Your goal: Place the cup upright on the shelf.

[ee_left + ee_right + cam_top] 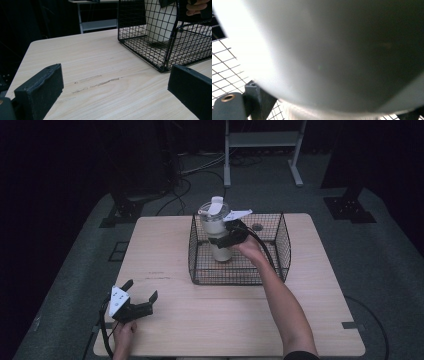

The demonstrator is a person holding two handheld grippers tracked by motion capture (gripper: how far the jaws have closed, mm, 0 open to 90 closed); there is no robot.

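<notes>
A white tumbler (218, 227) with a clear lid and a white flip tab stands upright in the left part of a black wire basket (285, 245). My right gripper (222, 240) reaches over the basket's top and is shut on the tumbler's middle. In the right gripper view the tumbler's wall (337, 50) presses close, with the jaws on either side of it. My left gripper (142, 288) rests at the table's front left, open, with nothing between its jaws. In the left gripper view, the basket (165, 50) and the tumbler (157, 25) lie ahead to the right.
The basket sits at the back middle of the light wooden table (210, 320). A white metal stand (262, 140) is on the floor behind the table, and cables (180, 185) trail on the dark floor at the back left.
</notes>
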